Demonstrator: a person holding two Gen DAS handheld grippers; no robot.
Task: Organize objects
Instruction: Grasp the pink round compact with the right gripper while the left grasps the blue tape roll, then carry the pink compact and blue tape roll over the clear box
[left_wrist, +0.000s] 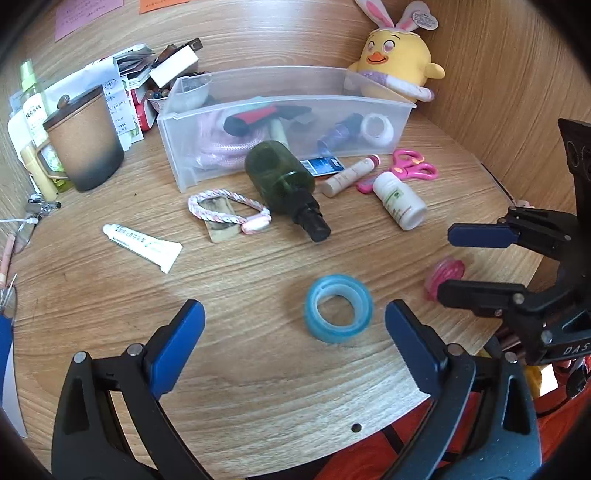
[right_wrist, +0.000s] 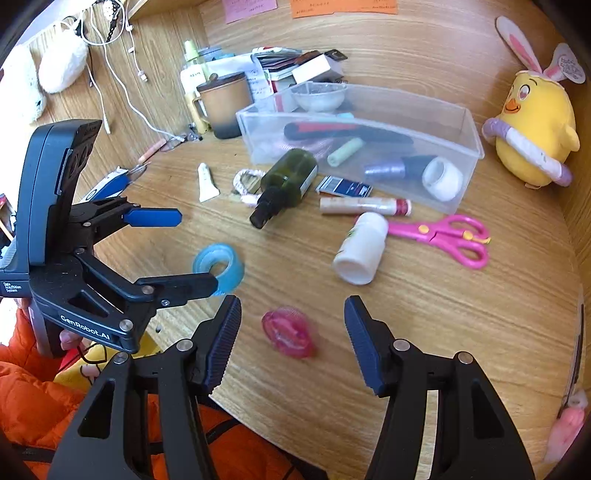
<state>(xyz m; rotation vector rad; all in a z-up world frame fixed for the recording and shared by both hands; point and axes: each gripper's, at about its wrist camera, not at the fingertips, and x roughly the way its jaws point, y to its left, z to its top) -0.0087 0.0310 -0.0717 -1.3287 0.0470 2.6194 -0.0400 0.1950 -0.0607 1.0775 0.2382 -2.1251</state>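
Left wrist view, left to right. Mug (left_wrist: 84, 142), upper left, upright. White tube (left_wrist: 142, 246), left of centre, flat, long axis running from upper left to lower right, cap at upper left. Rope loop (left_wrist: 229, 210), centre. Green bottle (left_wrist: 286, 186), on its side, nozzle pointing to lower right. Clear bin (left_wrist: 284, 107), upper centre, holding small items. Tape roll (left_wrist: 338, 308), lower centre, flat, hole facing up, between the fingers of the left gripper (left_wrist: 295, 345), jaws wide apart and empty. White bottle (left_wrist: 399, 201), on its side. Pink scissors (left_wrist: 412, 166), right of the bin. Right gripper (left_wrist: 463, 264), right edge, jaws apart, beside a pink clip (left_wrist: 445, 275).
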